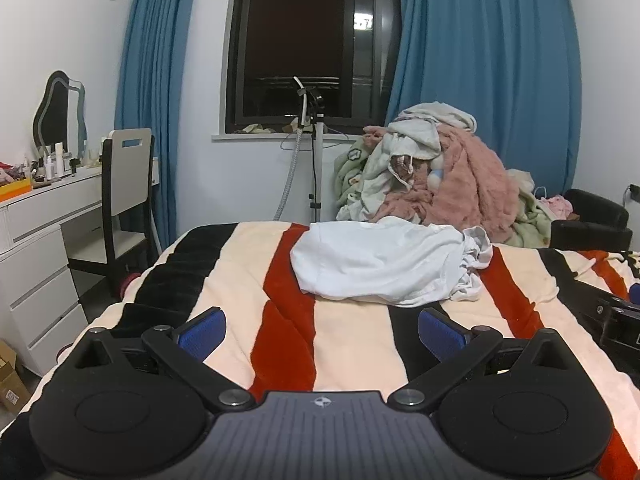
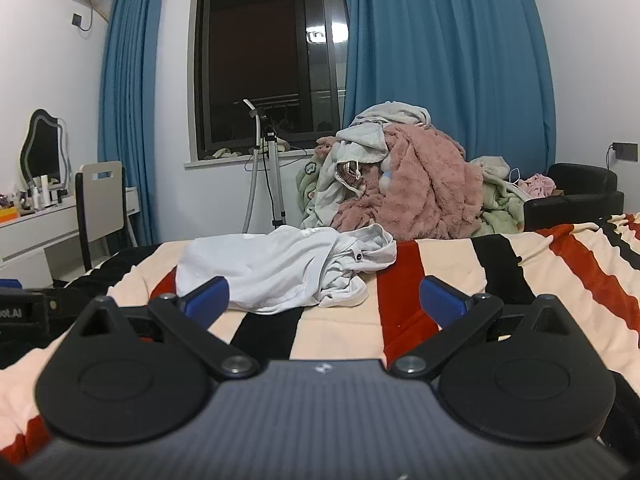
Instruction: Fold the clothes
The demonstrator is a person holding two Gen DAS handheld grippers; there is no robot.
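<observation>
Lying crumpled on the striped blanket (image 1: pixel 352 344), the white garment (image 1: pixel 384 264) sits toward the far edge of the bed, its bunched collar end turned to your right and a wide band of bare blanket between it and both tools. Your left gripper (image 1: pixel 322 330) is spread wide, blue pads (image 1: pixel 202 334) apart and holding nothing, hovering low over the red, cream and black stripes short of the garment. Your right gripper (image 2: pixel 324 300) is likewise spread and empty; in its view the left pad (image 2: pixel 208 298) overlaps the garment's near hem, though you cannot tell whether it touches. Each tool shows at the edge of the other's view, the two well apart. Beyond the bed's far edge a heap of pink and pale laundry (image 1: pixel 436 168) rises against blue curtains (image 1: pixel 480 60) flanking a dark window (image 1: pixel 300 40). A stand with a hose (image 1: pixel 316 152) is below the sill. Left of the bed, a white dresser (image 1: pixel 36 248) with a mirror (image 1: pixel 58 112) and a chair (image 1: pixel 124 184) stand near the mattress edge; a black armchair (image 2: pixel 576 196) sits at right.
</observation>
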